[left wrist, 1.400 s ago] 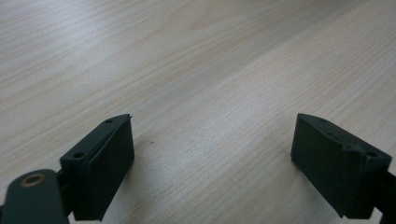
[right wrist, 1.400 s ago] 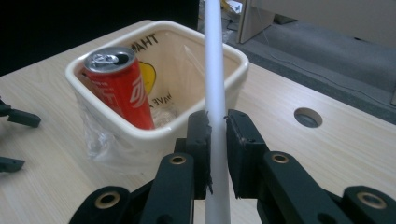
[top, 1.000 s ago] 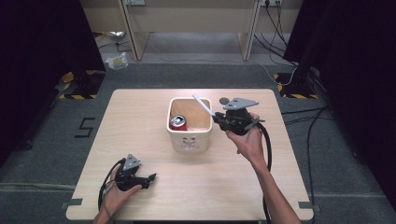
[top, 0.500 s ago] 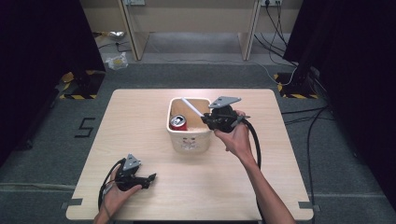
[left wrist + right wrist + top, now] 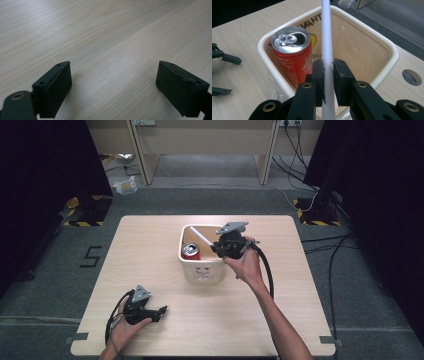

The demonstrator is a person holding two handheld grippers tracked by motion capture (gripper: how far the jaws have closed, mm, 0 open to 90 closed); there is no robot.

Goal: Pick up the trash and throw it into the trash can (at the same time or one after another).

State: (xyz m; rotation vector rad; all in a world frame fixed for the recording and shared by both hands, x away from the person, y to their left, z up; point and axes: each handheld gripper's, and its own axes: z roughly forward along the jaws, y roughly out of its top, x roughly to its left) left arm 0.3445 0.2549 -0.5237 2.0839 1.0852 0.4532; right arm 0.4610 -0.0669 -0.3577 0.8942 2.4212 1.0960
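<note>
Gripping: my right gripper (image 5: 327, 72) has its jaws pinched on a white stick (image 5: 326, 37), over the bin's near right edge.
Stick: it runs from the jaws toward 12 o'clock in the right gripper view, slanting above the open bin.
Bin: the cream bin (image 5: 186, 265) sits mid-table, touching nothing but the table (image 5: 150, 245).
Can: a red can (image 5: 292, 56) stands upright inside, at 10 o'clock from my jaws, just beside the stick.
Left gripper: my left gripper (image 5: 160, 312) rests low at 7 o'clock from the bin, jaws spread wide over bare wood.

Lab-like recording space, black curtains (image 5: 45, 165), hazard-taped stand feet (image 5: 82, 212), floor cables (image 5: 320, 247), taped table (image 5: 150, 245)
</note>
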